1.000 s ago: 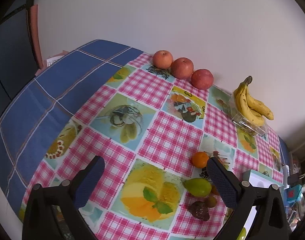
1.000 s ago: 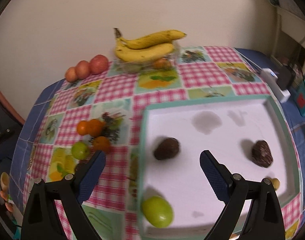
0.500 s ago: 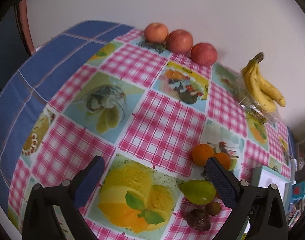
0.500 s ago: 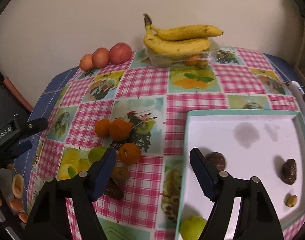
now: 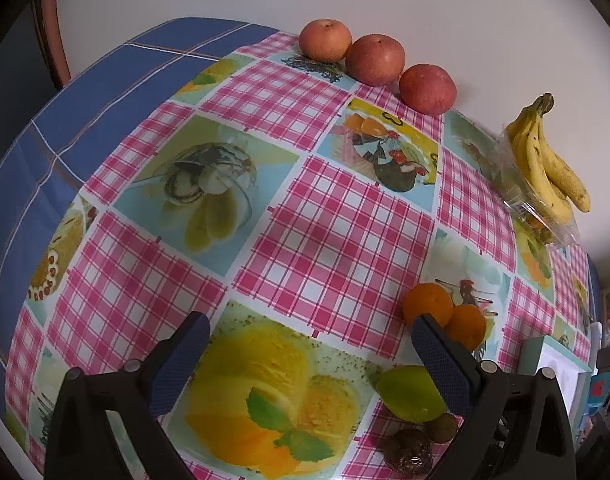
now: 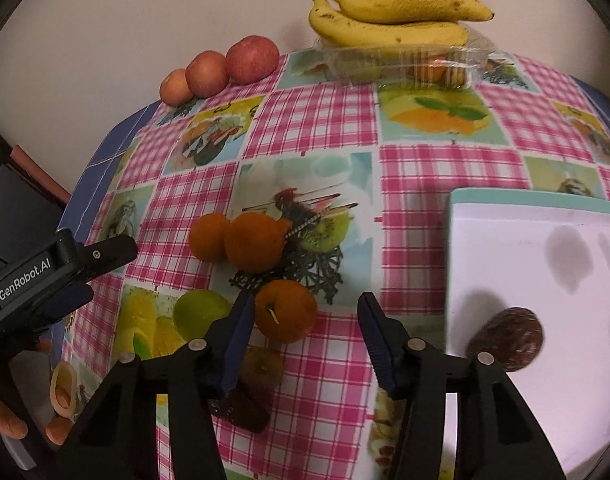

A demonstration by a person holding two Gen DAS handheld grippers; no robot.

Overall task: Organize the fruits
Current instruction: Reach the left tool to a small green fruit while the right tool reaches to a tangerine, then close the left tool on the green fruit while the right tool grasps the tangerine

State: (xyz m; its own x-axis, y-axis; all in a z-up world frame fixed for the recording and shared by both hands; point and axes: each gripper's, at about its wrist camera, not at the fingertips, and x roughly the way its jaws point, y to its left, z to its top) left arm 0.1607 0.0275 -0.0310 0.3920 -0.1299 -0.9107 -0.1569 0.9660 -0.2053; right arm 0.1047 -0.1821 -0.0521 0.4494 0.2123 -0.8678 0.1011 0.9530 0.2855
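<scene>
The right gripper (image 6: 305, 320) has swung from over the tray (image 6: 457, 248) to the loose fruit on the tabletop (image 6: 325, 128), jaws just narrowing, unpinched, around the orange (image 6: 285, 315) at six o'clock. The left gripper (image 5: 309, 340) sank nearer, spread, empty.

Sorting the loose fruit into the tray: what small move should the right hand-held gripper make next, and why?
Probably ease the right hand-held gripper further onto the nearest orange. Its jaws have just been closing, yet the orange sits at the left finger, untouched.
</scene>
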